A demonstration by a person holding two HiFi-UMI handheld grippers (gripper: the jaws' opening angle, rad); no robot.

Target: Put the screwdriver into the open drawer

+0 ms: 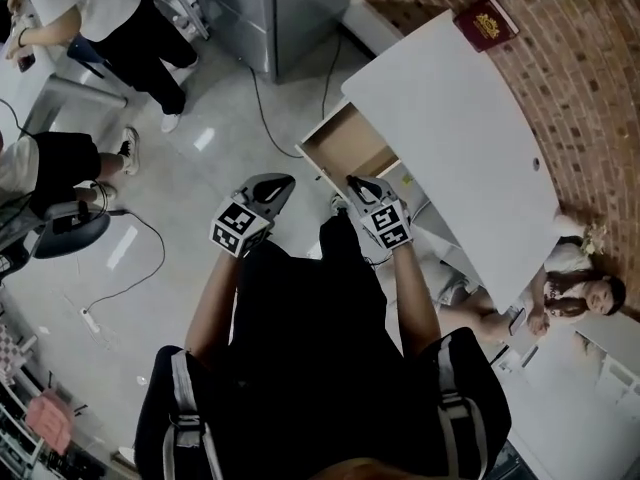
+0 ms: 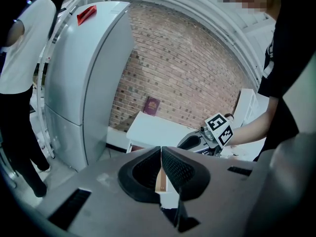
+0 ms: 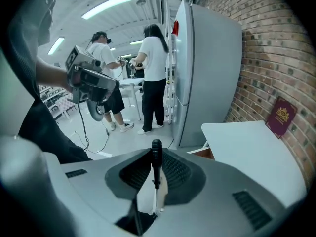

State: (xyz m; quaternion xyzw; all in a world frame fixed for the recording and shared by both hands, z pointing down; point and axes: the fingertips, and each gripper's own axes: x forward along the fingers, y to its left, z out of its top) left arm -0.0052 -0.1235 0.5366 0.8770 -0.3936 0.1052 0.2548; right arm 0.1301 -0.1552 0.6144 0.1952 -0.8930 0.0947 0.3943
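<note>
Pinching the screwdriver (image 3: 156,158) between its jaws, black handle protruding past their tips, the right gripper (image 1: 358,186) hangs just beside the open drawer (image 1: 350,148) of the white desk (image 1: 450,138); the left gripper (image 1: 280,185), close alongside, has its jaws pressed together on nothing

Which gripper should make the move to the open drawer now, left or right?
Right. The right gripper is clamped on the screwdriver and, in the head view, sits just short of the open drawer. The left gripper has its jaws together with nothing between them.
</note>
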